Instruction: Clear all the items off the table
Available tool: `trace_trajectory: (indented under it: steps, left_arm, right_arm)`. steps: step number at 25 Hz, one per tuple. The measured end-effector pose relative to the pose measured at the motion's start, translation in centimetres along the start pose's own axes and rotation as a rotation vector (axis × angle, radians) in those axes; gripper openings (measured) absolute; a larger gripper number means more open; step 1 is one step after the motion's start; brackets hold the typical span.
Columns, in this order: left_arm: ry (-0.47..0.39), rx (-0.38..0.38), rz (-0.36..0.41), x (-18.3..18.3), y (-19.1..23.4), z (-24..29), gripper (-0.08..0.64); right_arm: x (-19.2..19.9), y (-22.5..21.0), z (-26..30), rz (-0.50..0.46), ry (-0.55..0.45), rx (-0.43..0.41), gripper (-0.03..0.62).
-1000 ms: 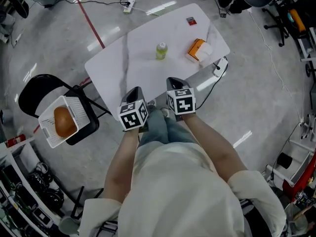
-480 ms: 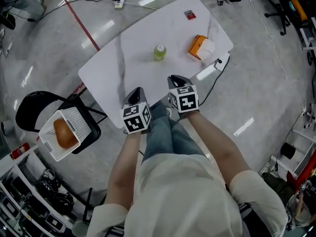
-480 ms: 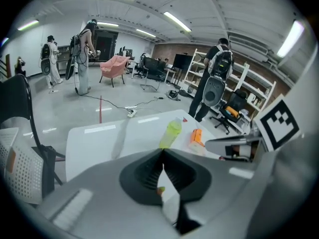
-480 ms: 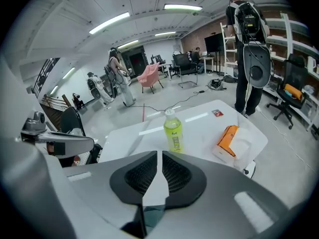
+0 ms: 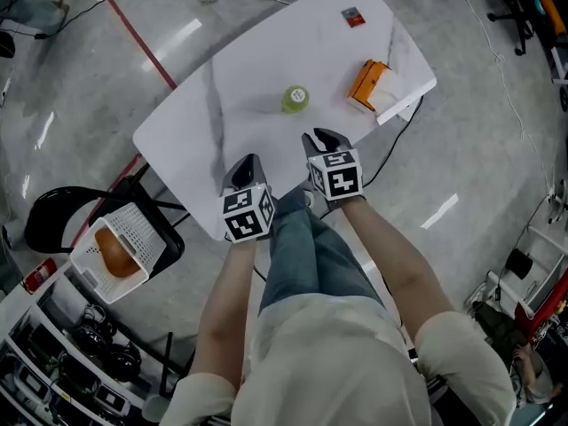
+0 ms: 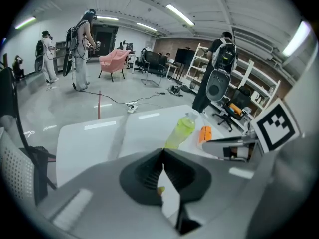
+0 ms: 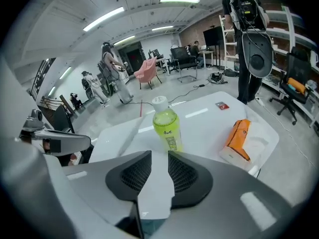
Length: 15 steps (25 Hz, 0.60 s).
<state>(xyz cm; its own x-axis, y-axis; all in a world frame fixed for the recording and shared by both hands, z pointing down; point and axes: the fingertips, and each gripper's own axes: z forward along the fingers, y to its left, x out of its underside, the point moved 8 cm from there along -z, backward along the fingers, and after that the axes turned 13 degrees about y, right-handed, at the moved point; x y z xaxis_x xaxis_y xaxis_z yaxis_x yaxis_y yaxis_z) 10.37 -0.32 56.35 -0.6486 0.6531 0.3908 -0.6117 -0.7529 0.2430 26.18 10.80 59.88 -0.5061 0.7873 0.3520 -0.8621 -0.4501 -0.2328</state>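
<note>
A green bottle (image 5: 295,98) with a white cap stands upright mid-table. To its right lies an orange and white tissue pack (image 5: 369,84), and a small red card (image 5: 352,17) rests at the far edge. My left gripper (image 5: 244,174) hovers over the table's near edge, shut and empty. My right gripper (image 5: 324,142) is just short of the bottle; its jaws are opening and nothing is between them. In the right gripper view the bottle (image 7: 166,125) stands straight ahead of the gripper (image 7: 159,158). From the left gripper (image 6: 162,156) the bottle (image 6: 182,130) sits ahead and slightly right.
The white table (image 5: 204,105) stands on a grey floor. To the lower left a black chair carries a white basket (image 5: 133,238) that holds a brown round item. A power strip and cables lie beyond the table. Several people stand far off in the room.
Both grippers have moved forward over the table's near edge, closer to the bottle. The chair with the basket has slid down and left in the head view.
</note>
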Motion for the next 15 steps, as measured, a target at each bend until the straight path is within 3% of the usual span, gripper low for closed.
trace_trajectory:
  steps: [15]
  left_arm:
    - [0.083,0.025,0.012,-1.9,2.1,6.8,0.009]
  right_arm:
    - [-1.8,-1.8,8.0,-0.029,0.037,-0.007,0.202]
